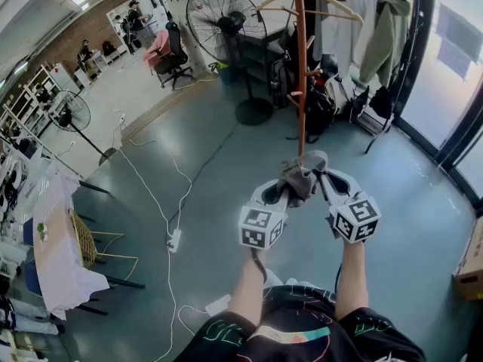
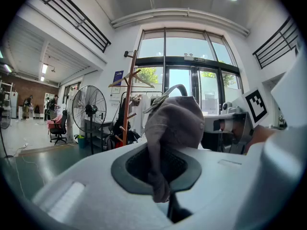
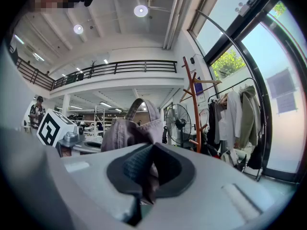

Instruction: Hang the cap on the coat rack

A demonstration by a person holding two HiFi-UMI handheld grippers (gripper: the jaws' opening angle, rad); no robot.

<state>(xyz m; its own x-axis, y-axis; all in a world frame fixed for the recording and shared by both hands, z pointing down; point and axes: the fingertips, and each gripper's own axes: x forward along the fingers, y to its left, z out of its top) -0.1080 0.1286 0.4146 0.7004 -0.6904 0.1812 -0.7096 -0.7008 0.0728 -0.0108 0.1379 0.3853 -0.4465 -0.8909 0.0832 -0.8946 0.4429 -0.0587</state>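
Gripping the grey cap (image 1: 300,173) from both sides, the left gripper (image 1: 285,191) and the right gripper (image 1: 323,181) each have their jaws clamped tight on a fold of its fabric. The cap is held up in the air between them, above the green floor (image 1: 219,179). It faces the orange coat rack (image 1: 300,74), apart from its pegs, and a standing fan (image 1: 226,21) is beside the rack.
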